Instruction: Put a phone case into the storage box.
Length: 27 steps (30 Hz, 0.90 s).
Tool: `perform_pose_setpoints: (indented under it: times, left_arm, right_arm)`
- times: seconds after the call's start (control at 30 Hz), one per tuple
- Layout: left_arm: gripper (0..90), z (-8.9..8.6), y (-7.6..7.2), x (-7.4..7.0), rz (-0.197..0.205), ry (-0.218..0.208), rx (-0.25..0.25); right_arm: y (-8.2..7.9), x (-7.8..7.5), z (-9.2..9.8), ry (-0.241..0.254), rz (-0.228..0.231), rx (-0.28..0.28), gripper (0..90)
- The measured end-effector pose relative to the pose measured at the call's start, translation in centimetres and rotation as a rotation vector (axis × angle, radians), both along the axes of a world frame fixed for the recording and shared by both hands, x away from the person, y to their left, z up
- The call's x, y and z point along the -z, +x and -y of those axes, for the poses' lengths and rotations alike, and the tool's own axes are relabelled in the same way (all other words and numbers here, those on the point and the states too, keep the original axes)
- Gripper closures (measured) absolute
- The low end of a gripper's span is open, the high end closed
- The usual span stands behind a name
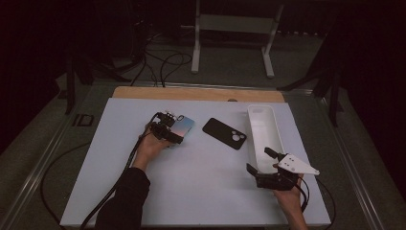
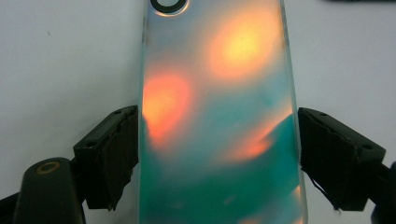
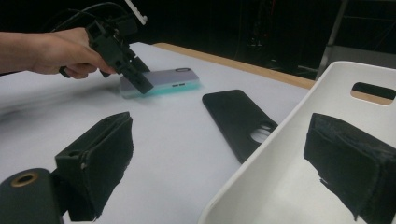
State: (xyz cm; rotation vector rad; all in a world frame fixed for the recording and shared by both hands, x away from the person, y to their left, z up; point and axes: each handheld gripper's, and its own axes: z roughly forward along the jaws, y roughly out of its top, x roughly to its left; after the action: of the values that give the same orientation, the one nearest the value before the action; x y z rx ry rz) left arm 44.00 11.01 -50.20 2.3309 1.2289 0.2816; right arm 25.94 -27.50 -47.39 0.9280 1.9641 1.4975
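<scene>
Nearest the camera in the high view, the right gripper (image 1: 261, 165) sits at the near end of the white tray (image 1: 253, 115), its jaws spread apart with nothing between them; the tray's near rim passes between them in the right gripper view. Farther in, a black phone case (image 1: 224, 133) lies flat on the worktop (image 1: 201, 191), just left of the tray. Beyond it to the left, the left gripper (image 1: 173, 135) straddles the iridescent teal-and-orange phone case (image 2: 219, 116), the jaws just beside its long edges without visibly pressing; the case lies flat on the worktop.
</scene>
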Motion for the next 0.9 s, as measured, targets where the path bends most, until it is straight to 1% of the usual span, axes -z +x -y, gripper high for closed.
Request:
perform_pose_setpoints:
  times: [0.07, 0.1, 0.13, 0.33, 0.37, 0.4, 0.43, 0.5, 0.53, 0.57, 0.6, 0.63, 0.67, 0.7, 0.73, 0.77, 0.8, 0.87, 0.9]
  left_arm:
    - [17.1, 0.0, -0.2, -0.5, 0.020, -0.004, -0.002]
    - [17.1, 0.0, -0.3, -0.7, 0.022, -0.015, 0.004]
    - [17.1, 0.0, -0.3, -0.7, 0.022, -0.015, 0.004]
    - [17.0, -0.4, -1.2, -2.5, 0.073, -0.028, 0.009]
    - [17.1, -0.4, -1.2, -2.5, 0.073, -0.028, 0.009]
    - [17.0, -0.6, -1.5, -2.9, 0.086, -0.036, 0.010]
    - [17.0, -0.6, -1.5, -2.9, 0.086, -0.036, 0.010]
    - [17.0, -0.8, -2.0, -3.7, 0.111, -0.047, 0.017]
    - [17.0, -0.8, -2.0, -3.7, 0.111, -0.047, 0.017]
    - [17.0, -1.0, -2.3, -4.1, 0.130, -0.054, 0.022]
    - [17.0, -1.1, -2.6, -4.3, 0.139, -0.060, 0.024]
    - [17.0, -1.1, -2.6, -4.3, 0.139, -0.060, 0.024]
    - [17.0, -1.2, -3.0, -4.8, 0.155, -0.069, 0.029]
    - [17.0, -1.2, -3.0, -4.8, 0.155, -0.069, 0.029]
    - [17.0, -1.3, -3.3, -5.0, 0.169, -0.073, 0.030]
    - [17.0, -1.3, -3.3, -5.0, 0.169, -0.073, 0.030]
    - [17.0, -1.3, -3.9, -5.6, 0.195, -0.083, 0.041]
    - [17.0, -1.3, -4.4, -5.9, 0.214, -0.091, 0.052]
    - [17.0, -1.3, -4.4, -5.9, 0.214, -0.091, 0.052]
  right_arm:
    - [0.0, 0.0, 0.0, 0.000, 0.000, 0.000, 8.2]
    - [0.0, 0.0, 0.0, 0.001, 0.000, 0.000, 8.2]
    - [0.0, 0.0, 0.0, 0.001, 0.000, 0.000, 8.2]
    - [0.0, -0.1, 0.0, 0.002, -0.001, 0.004, 8.2]
    - [0.0, -0.1, 0.0, 0.003, 0.000, 0.003, 8.2]
    - [0.0, -0.1, 0.0, 0.005, -0.001, 0.004, 8.2]
    - [0.0, -0.1, 0.0, 0.005, -0.001, 0.004, 8.2]
    - [0.1, -0.1, 0.0, 0.005, -0.003, 0.004, 8.2]
    - [0.1, -0.1, 0.0, 0.003, -0.004, 0.003, 8.2]
    - [0.1, 0.0, 0.0, 0.002, -0.005, 0.003, 8.2]
    - [0.1, 0.0, 0.0, 0.002, -0.006, 0.003, 8.2]
    - [0.1, 0.0, 0.0, 0.002, -0.006, 0.003, 8.2]
    - [0.1, 0.0, -0.1, 0.000, -0.007, 0.002, 8.2]
    - [0.1, 0.0, -0.1, 0.000, -0.007, 0.002, 8.2]
    - [0.1, -0.1, -0.1, 0.002, -0.009, 0.002, 8.2]
    - [0.1, -0.1, -0.1, 0.002, -0.009, 0.002, 8.2]
    - [0.2, -0.2, -0.2, 0.007, -0.014, -0.002, 8.2]
    - [0.2, -0.4, -0.2, 0.009, -0.018, -0.003, 8.2]
    - [0.2, -0.4, -0.2, 0.009, -0.018, -0.003, 8.2]
